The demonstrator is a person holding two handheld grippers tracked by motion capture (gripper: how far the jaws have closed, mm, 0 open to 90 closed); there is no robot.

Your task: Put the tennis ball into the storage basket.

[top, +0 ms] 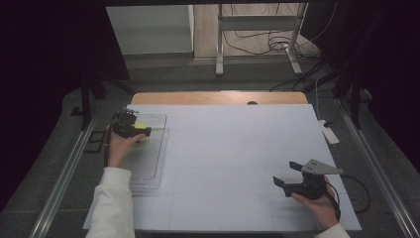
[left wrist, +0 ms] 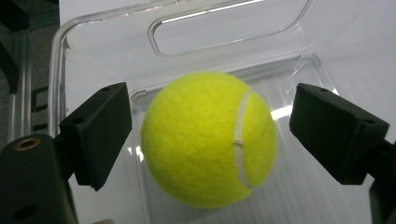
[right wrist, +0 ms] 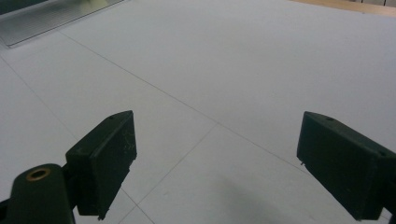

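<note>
A yellow tennis ball (left wrist: 208,139) is framed between the spread jaws of the left gripper (left wrist: 210,135), w/ gaps both sides, over a clear plastic tray (left wrist: 233,35). Judged a grasp or release step; if a grasp, jaws need closing on it. Right gripper (right wrist: 219,163) is held apart, nothing between, over bare table.

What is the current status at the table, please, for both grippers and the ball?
Left gripper open, jaws either side of the tennis ball, gaps both sides. Ball sits in the clear tray. Right gripper open over bare table. Nothing in the way.
</note>
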